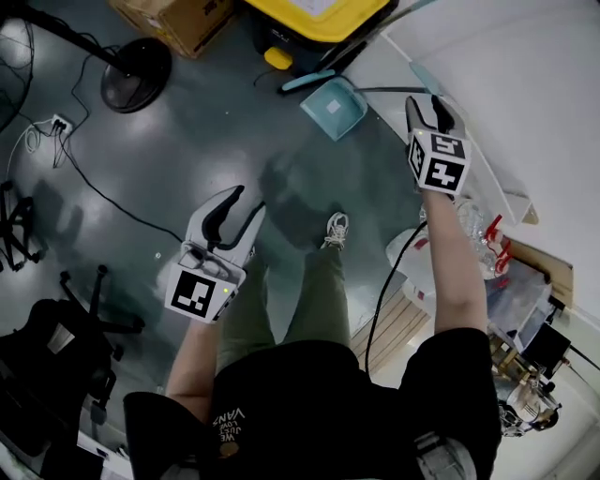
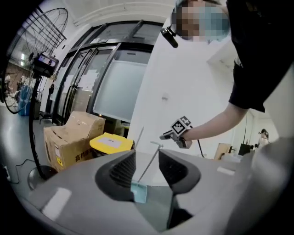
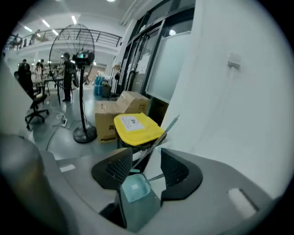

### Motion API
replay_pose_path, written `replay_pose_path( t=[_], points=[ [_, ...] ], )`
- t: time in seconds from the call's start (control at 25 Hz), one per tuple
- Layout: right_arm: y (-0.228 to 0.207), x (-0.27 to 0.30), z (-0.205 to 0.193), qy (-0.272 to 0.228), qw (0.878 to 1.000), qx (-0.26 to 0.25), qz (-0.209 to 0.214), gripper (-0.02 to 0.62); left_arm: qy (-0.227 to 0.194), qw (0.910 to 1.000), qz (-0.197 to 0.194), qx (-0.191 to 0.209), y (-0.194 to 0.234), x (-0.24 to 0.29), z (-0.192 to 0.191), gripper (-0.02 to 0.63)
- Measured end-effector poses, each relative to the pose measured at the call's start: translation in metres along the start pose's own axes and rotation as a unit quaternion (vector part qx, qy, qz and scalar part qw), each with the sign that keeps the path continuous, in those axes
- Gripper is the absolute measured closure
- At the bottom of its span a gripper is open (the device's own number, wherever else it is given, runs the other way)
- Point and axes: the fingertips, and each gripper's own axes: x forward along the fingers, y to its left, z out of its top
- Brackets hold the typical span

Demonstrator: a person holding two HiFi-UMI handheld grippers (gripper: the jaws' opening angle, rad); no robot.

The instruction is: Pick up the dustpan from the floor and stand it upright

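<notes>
The teal dustpan (image 1: 334, 107) stands on the grey floor against the white wall, its thin long handle (image 2: 150, 163) slanting up. My left gripper (image 1: 242, 204) hangs open over the floor, well short of the pan, with nothing between its fingers. My right gripper (image 1: 429, 105) is raised beside the wall, just right of the pan, and is open and empty. In the left gripper view the pan (image 2: 139, 193) shows far off beyond the jaws of that gripper (image 2: 147, 160), with the right gripper (image 2: 167, 135) above it. The right gripper view has the pan (image 3: 134, 188) below its gripper (image 3: 146, 160).
A black bin with a yellow lid (image 1: 314, 19) and a cardboard box (image 1: 178, 19) stand behind the pan. A fan's round base (image 1: 136, 75) and cables lie to the left. An office chair (image 1: 56, 347) is at lower left, and clutter (image 1: 497, 272) at the right. My shoe (image 1: 336, 229) is mid-floor.
</notes>
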Motion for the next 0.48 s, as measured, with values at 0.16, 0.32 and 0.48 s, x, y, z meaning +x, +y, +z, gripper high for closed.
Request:
replay_pose_path(
  t=[0.16,0.32,0.48],
  points=[
    [0.012,-0.062,0.013,-0.056,0.995,0.083,0.025,0.41,-0.011,0.9991,-0.021,0.035,-0.015,0.0,0.027,0.443],
    [0.031,-0.117,0.019,-0.097,0.982,0.159,0.038,0.414,-0.019,0.9973,-0.042,0.057,-0.027,0.003,0.054,0.443],
    [0.052,-0.165,0.025,-0.124,0.971,0.195,0.053,0.505,-0.024,0.9952,-0.065,0.07,-0.047,0.004,0.079,0.443]
  ],
)
